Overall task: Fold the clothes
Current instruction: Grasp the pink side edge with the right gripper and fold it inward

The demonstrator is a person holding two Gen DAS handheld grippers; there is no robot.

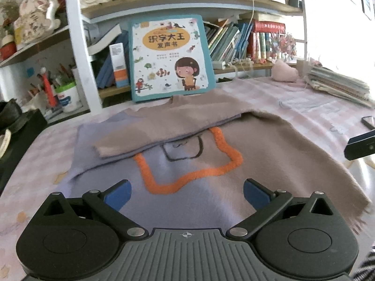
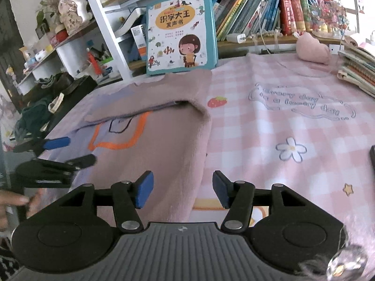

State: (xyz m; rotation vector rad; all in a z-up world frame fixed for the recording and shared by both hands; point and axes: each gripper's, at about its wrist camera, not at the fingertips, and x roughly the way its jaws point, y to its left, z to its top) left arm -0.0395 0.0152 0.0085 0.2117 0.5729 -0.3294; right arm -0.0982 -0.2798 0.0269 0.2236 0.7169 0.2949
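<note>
A sweater [image 1: 269, 149] in taupe and lavender, with an orange and black outline on its front, lies flat on the table. One taupe sleeve [image 1: 150, 131] is folded across its chest. It also shows in the right wrist view [image 2: 168, 131]. My left gripper [image 1: 186, 193] is open and empty, just above the sweater's lower front. It also shows in the right wrist view [image 2: 68, 151] at the left. My right gripper [image 2: 182, 189] is open and empty over the sweater's right edge near the hem.
A pink checked tablecloth [image 2: 293, 121] covers the table. A children's book [image 1: 171, 56] stands at the back against a shelf of books [image 2: 257, 11]. A pink plush [image 2: 311, 49] and a stack of papers [image 2: 358, 70] lie far right. A dark bag [image 2: 46, 89] sits left.
</note>
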